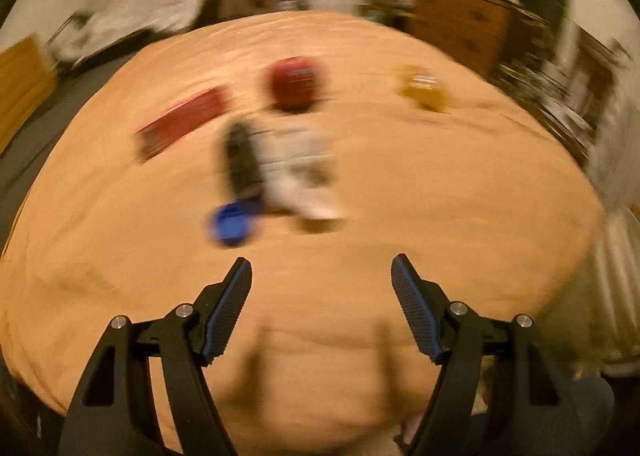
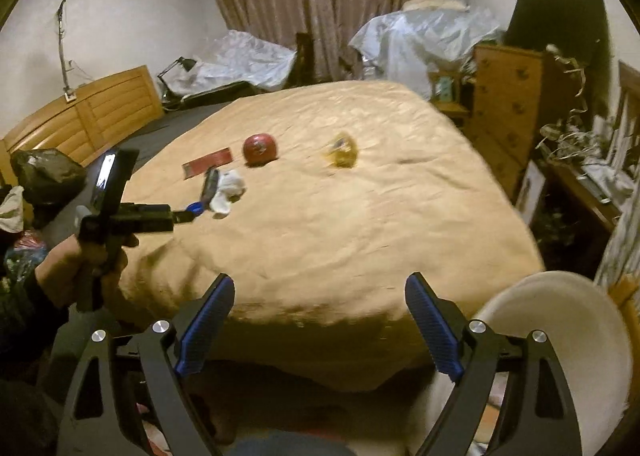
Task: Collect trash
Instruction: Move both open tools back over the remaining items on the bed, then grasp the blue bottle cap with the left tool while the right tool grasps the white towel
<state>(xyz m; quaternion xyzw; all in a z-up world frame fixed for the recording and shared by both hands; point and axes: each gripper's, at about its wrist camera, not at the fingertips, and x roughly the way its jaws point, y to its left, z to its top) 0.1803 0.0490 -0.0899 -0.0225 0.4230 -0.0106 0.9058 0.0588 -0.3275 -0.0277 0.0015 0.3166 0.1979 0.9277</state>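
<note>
Right wrist – left hand [image 2: 80,256], white bucket [image 2: 560,320], unseen leftward

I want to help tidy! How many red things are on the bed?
2. A round red ball-like thing sits mid-bed, and a flat red packet lies just left of it. Something small could be hidden behind the white wad.

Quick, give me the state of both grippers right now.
Left gripper: open, nothing between its fingers, above the orange bedspread.
Right gripper: open, empty, over the near edge of the bed.
</note>
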